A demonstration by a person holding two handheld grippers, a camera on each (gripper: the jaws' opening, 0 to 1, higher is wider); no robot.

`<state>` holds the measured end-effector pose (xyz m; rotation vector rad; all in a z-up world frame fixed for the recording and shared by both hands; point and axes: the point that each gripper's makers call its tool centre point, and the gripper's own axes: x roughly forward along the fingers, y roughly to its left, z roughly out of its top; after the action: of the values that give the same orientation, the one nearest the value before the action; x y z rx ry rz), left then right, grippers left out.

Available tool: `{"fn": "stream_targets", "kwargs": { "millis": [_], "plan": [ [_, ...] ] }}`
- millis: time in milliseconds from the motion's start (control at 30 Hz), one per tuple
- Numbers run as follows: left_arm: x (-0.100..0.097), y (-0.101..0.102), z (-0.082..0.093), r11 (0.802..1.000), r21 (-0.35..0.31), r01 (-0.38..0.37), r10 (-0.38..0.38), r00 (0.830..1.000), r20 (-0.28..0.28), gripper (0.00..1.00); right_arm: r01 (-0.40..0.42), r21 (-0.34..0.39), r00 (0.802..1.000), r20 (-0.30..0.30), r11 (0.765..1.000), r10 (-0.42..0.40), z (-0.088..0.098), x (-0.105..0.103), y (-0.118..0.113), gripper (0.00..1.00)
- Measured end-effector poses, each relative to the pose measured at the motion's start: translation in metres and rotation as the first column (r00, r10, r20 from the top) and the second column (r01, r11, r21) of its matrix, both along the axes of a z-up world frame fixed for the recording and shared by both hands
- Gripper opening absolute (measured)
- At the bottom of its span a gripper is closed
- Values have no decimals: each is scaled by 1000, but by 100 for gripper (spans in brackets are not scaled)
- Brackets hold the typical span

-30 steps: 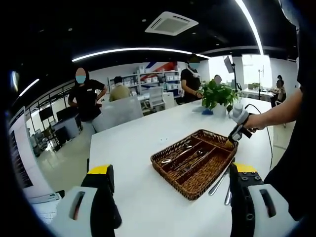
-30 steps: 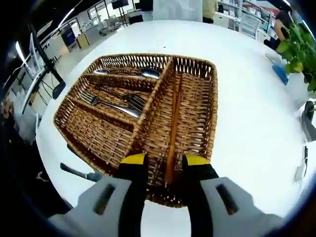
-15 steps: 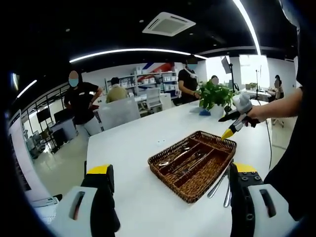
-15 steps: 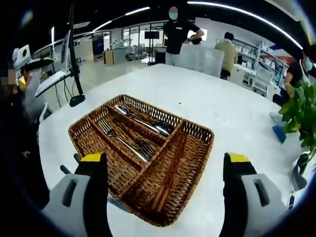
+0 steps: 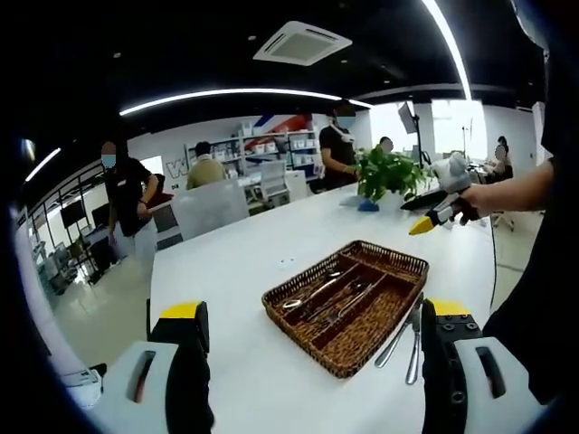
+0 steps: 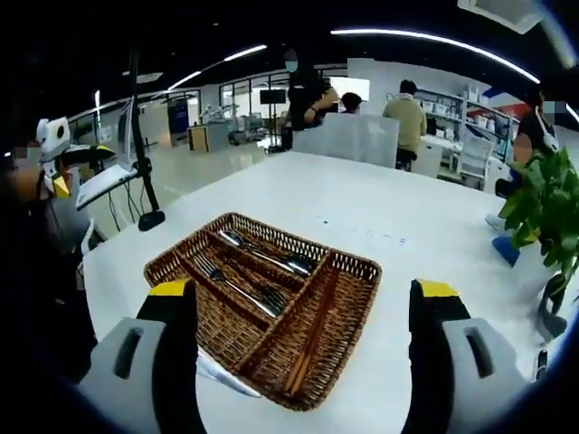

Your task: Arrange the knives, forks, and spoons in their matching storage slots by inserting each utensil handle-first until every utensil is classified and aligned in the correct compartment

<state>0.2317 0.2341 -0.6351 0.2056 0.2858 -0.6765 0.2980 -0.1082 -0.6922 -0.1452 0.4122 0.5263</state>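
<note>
On the white table [image 5: 226, 271] lies the wicker tray [image 5: 348, 348], at about 1 o'clock from the left gripper [image 5: 308, 362], whose jaws are spread wide and hold nothing. Spoons [image 6: 267, 256] and forks [image 6: 237, 289] rest in its compartments. Two utensils [image 5: 405, 333] lie on the table just beside the tray, at its 4 o'clock side. The right gripper [image 6: 303, 348] is also spread wide and empty, above the tray's near end.

Both views look down from above the table, facing the wicker tray [image 5: 348, 307] [image 6: 271, 312] from opposite sides
</note>
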Motion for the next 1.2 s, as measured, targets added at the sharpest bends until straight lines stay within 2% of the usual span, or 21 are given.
{"fn": "stream_targets", "kwargs": {
  "millis": [67, 267, 433, 700, 833, 867, 933, 1067, 1200],
  "plan": [
    [1, -2, -3, 1000, 2, 6, -6, 1000, -4, 99, 24, -70, 999, 23, 997, -22, 5, -4, -9, 100],
    [-2, -9, -12, 1000, 7, 15, -14, 1000, -24, 99, -19, -47, 998, 58, 999, 22, 24, -21, -2, 100],
    [-3, -17, -11, 1000, 5, 25, -25, 999, -28, 99, -67, -30, 995, 71, 997, 69, 36, -41, 2, 100],
    [-4, -24, -10, 1000, 5, 25, -24, 999, -33, 99, -119, -52, 990, 69, 992, 123, 38, -61, 5, 100],
    [-7, -25, -13, 1000, 14, 24, -24, 999, -39, 99, -133, 4, 990, 56, 991, 133, 42, -74, 6, 100],
    [-8, -25, -14, 1000, 18, 20, -19, 999, -42, 99, -124, -4, 991, 54, 992, 124, 41, -75, 3, 100],
    [-9, -25, -15, 1000, 21, 15, -14, 999, -46, 99, -102, -24, 994, 47, 995, 103, 39, -77, -2, 100],
    [-12, -26, -17, 1000, 26, 13, -11, 998, -54, 99, -99, -18, 995, 27, 995, 100, 32, -77, -7, 100],
    [-12, -26, -14, 999, 30, 13, -11, 998, -55, 99, -89, -11, 995, 37, 996, 89, 35, -75, -9, 100]
  ]
}}
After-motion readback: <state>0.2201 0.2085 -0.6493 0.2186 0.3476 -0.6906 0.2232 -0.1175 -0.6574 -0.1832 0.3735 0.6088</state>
